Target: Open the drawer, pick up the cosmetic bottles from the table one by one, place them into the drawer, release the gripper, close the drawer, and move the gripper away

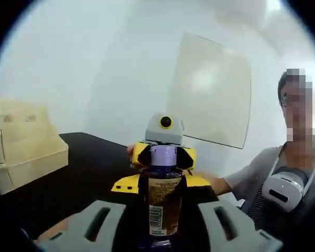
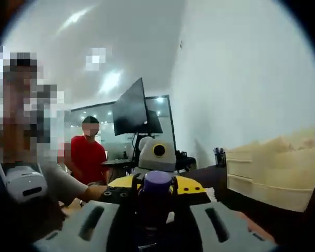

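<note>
Carry step in hand: a cosmetic bottle (image 1: 163, 194), purple cap and yellow label, stands upright between the left tool's (image 1: 163, 231) jaws, apparently pinched, lifted off the black desk (image 1: 79, 173). The right tool (image 2: 155, 226) faces it at close range; a purple-capped bottle sits between its jaws too, grip uncertain. The cream drawer unit (image 1: 26, 149) lies ahead-left of the left tool, off to the right of the right tool (image 2: 275, 173). Next move, by my reading: swing the bottle to the drawer, lower it in, then spread the jaws.
</note>
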### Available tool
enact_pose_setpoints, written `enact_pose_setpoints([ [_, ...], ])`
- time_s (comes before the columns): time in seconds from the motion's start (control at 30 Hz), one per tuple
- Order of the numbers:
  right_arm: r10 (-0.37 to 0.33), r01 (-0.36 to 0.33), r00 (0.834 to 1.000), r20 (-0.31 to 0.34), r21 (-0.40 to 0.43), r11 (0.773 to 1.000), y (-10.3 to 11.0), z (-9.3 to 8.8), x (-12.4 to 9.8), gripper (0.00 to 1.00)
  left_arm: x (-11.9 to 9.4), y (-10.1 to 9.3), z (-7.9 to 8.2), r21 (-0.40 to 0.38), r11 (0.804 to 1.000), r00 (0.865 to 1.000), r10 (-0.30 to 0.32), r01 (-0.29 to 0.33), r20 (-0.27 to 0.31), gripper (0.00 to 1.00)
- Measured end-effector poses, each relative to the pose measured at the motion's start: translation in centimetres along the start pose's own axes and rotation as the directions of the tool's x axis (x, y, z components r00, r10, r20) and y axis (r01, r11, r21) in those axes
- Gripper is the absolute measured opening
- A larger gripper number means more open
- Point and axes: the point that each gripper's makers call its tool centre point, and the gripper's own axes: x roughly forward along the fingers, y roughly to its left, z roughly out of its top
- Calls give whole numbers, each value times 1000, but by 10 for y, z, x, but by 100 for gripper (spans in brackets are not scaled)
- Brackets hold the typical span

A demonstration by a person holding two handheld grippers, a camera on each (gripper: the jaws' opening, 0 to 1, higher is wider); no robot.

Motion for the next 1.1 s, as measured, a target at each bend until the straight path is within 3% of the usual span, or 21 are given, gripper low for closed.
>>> enact_pose_setpoints([
  [0.2,3,-3,1000,1,27,1000,2,-1,1,21,2,-1,-1,7,1000,1000,1,-1,-4,25],
  [0.53,27,-27,1000,-2,56,998,7,-5,7,29,7,-2,-5,16,1000,999,0,0,-33,24],
  [0.73,30,-30,999,-12,63,998,10,-9,7,26,10,-1,-9,21,1000,999,0,1,-52,24],
  [0.87,23,-21,999,-32,66,998,9,-13,7,18,12,-4,-12,26,1000,998,-8,10,-69,24],
  [1.1,11,-9,999,-37,53,999,9,-11,6,17,11,-4,-10,35,999,998,-9,11,-65,24],
])
